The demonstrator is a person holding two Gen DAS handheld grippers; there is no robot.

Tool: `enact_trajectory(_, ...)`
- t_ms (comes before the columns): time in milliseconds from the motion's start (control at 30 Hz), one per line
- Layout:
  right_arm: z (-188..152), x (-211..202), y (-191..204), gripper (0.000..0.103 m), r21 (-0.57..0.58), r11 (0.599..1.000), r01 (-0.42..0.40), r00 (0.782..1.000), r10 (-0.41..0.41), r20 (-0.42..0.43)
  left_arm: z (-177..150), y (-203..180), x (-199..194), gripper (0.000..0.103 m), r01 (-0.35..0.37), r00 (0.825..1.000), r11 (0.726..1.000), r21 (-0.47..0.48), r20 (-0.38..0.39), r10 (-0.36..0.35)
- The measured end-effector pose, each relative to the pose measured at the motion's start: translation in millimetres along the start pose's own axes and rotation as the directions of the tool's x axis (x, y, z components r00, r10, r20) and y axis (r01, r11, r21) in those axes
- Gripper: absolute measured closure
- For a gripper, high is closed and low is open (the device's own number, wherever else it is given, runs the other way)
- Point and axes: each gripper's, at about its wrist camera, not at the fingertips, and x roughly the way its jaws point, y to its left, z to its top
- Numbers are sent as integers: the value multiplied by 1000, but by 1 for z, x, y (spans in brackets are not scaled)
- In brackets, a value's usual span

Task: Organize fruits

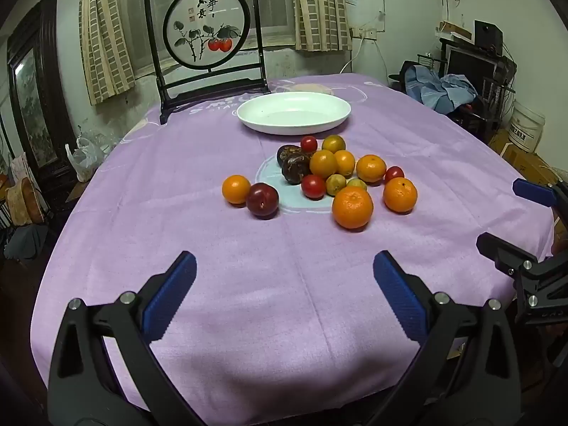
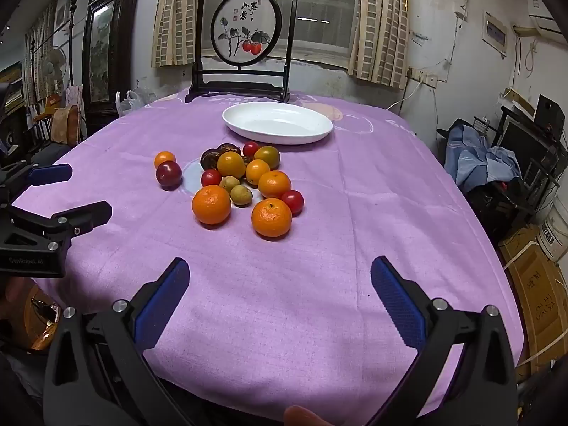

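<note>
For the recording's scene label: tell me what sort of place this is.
Most likely a lived-in home room, not a lab: a table under a purple tablecloth, curtains over a window, a dark wooden cabinet, and a cluttered computer corner.

We hold our left gripper (image 1: 284,301) tilted downward, its blue-padded fingers (image 1: 170,294) spread wide with nothing between them. Our right gripper (image 2: 278,300) is tilted the same way, its fingers (image 2: 397,301) equally wide apart and empty. Each gripper shows at the edge of the other's view, side by side. A fingertip (image 2: 301,417) shows below the right fingers.
</note>
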Motion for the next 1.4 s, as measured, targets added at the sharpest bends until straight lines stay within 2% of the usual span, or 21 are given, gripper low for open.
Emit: enact_trajectory(1400, 1, -2, -7, 1, 10, 1000, -1, 1000, 1, 3, -7, 7, 12, 2, -22, 999, 1000, -15, -38, 22)
